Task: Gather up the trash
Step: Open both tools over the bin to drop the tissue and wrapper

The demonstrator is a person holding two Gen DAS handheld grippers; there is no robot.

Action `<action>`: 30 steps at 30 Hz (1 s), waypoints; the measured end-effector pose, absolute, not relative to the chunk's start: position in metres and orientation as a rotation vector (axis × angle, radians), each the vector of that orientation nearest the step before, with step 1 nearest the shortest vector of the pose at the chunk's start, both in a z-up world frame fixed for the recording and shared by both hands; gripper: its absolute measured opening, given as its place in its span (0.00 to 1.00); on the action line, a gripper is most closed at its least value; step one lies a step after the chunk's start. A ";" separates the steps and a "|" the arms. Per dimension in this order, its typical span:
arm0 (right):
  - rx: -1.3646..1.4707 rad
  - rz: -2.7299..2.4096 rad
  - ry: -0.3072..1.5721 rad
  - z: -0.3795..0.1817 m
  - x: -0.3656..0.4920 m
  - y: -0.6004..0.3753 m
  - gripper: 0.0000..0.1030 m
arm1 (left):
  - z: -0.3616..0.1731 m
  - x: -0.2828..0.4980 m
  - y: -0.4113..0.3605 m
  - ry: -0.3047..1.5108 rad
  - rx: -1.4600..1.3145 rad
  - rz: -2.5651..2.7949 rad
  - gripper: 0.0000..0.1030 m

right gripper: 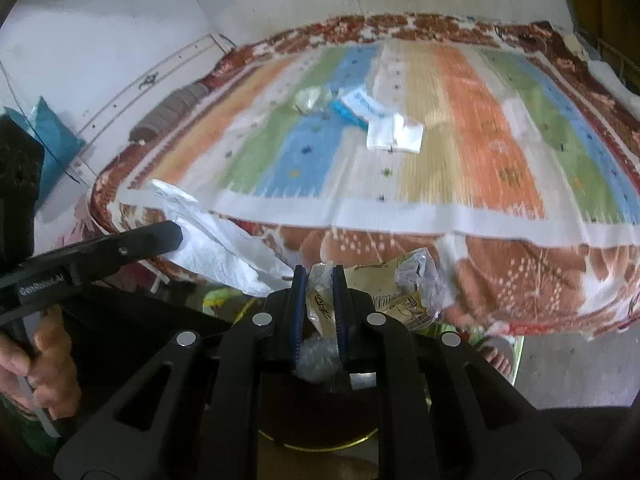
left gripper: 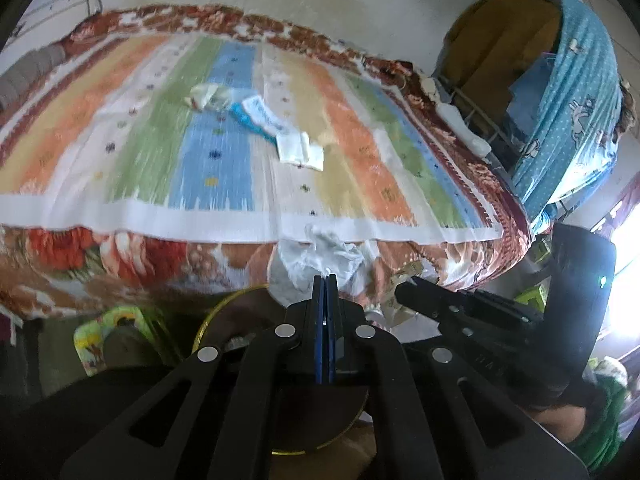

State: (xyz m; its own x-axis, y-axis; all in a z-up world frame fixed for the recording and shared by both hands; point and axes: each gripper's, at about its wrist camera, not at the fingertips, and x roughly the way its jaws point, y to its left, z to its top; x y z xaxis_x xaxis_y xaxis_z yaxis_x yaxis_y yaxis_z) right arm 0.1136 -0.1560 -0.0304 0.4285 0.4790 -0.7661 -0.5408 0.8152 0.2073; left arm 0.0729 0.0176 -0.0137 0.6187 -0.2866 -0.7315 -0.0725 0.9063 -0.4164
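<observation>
My left gripper point(left gripper: 325, 278) is shut on a white plastic bag point(left gripper: 320, 256) and holds it in front of the bed's near edge; the bag also shows in the right wrist view point(right gripper: 216, 240). My right gripper point(right gripper: 319, 272) is shut on a crumpled clear-and-yellow printed wrapper point(right gripper: 400, 292), just right of the bag. On the striped mat point(left gripper: 168, 152) lie a crumpled clear wrapper point(left gripper: 206, 96), a blue-and-white packet point(left gripper: 260, 114) and a folded white paper point(left gripper: 301, 150). They also show in the right wrist view: wrapper point(right gripper: 311, 99), packet point(right gripper: 358, 107), paper point(right gripper: 394, 134).
The mat covers a bed with a red floral blanket point(left gripper: 120, 256). A dark round bin with a yellow rim point(left gripper: 224, 312) stands below the grippers. A rack draped in blue cloth point(left gripper: 568, 112) stands at the right. A blue pillow point(right gripper: 52, 136) leans by the wall.
</observation>
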 end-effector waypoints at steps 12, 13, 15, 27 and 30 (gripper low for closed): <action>-0.138 0.585 1.103 -0.071 0.120 -0.143 0.13 | -0.048 0.085 0.019 1.055 -0.457 -0.046 0.00; -0.137 0.581 1.119 -0.074 0.121 -0.143 0.13 | -0.051 0.086 0.019 1.067 -0.457 -0.034 0.00; -0.134 0.571 1.154 -0.082 0.124 -0.142 0.13 | -0.060 0.090 0.022 1.107 -0.470 -0.006 0.00; -0.172 0.502 1.275 -0.115 0.131 -0.136 0.14 | -0.100 0.103 0.019 1.271 -0.507 0.044 0.00; -0.177 0.487 1.304 -0.123 0.132 -0.135 0.14 | -0.101 0.102 0.015 1.272 -0.493 0.035 0.00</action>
